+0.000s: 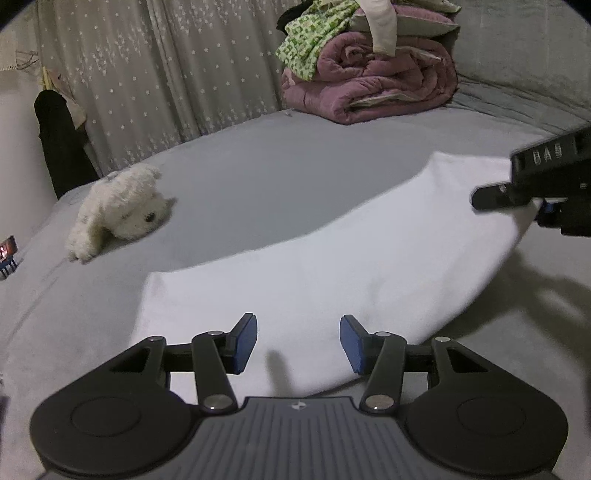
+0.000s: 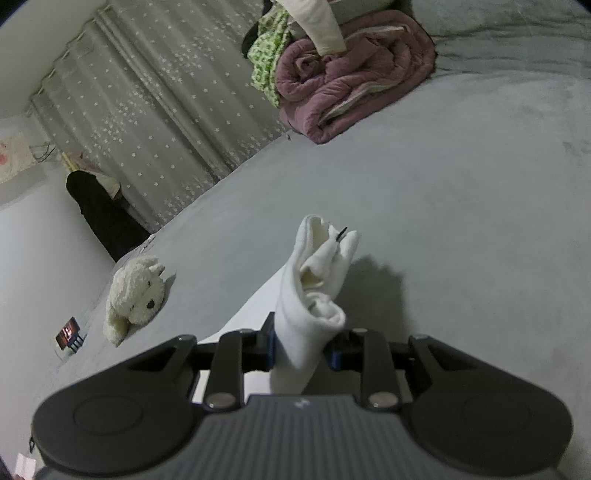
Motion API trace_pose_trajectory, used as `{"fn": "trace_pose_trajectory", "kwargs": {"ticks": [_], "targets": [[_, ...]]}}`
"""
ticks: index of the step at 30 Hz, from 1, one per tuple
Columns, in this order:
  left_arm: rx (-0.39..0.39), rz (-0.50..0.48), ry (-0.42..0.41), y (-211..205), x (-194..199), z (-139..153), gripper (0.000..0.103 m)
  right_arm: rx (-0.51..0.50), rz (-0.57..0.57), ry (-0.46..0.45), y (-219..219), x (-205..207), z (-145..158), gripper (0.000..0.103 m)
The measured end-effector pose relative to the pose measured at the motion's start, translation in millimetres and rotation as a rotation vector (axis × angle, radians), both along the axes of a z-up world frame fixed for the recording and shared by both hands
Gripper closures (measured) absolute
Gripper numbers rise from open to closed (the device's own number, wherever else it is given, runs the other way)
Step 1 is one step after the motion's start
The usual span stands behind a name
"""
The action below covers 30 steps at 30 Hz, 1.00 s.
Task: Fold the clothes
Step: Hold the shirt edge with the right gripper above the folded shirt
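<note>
A white garment [image 1: 332, 266] lies spread across the grey bed, its far right corner lifted. My left gripper [image 1: 298, 343] hovers over the garment's near edge, jaws open, with only flat cloth below the blue pads [image 1: 245, 341]. At the right edge of the left wrist view my right gripper [image 1: 517, 195] pinches that raised corner. In the right wrist view my right gripper [image 2: 301, 349] is shut on a bunched fold of the white garment [image 2: 314, 288], which sticks up between the fingers.
A white plush dog [image 1: 118, 212] lies on the bed to the left. A rolled purple quilt [image 1: 373, 81] with green patterned cloth [image 1: 310, 33] on it sits at the far side. A star-print curtain [image 1: 147, 74] hangs behind. A dark garment [image 1: 61, 144] hangs at the left.
</note>
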<state>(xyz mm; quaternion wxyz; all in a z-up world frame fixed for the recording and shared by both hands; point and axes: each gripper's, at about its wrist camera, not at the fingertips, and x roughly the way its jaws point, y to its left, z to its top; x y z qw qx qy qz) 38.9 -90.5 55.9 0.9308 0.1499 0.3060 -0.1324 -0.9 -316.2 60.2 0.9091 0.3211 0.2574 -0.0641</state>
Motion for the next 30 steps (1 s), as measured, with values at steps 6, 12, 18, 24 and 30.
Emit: {"fn": "trace_pose_trajectory", "kwargs": {"ticks": [6,12,18,24,30], "targets": [[-0.121,0.064,0.087,58.5,12.9,1.4,0.052,0.0,-0.011,0.011,0.5,0.0,-2.7,0.08],[-0.252,0.107,0.209,86.7,28.4,-16.9,0.052,0.025,-0.026,0.031,-3.5,-0.6,-8.9,0.08],[-0.328,0.132,0.241,100.9,30.7,-7.7,0.052,0.034,-0.034,0.046,-4.8,-0.4,-14.0,0.08],[-0.408,0.202,0.271,124.4,38.9,-6.8,0.053,-0.008,-0.027,0.05,0.1,-0.3,-12.3,0.08],[-0.421,0.209,0.315,125.4,43.2,-15.4,0.053,-0.04,-0.023,0.049,3.8,0.2,-11.4,0.08]]}}
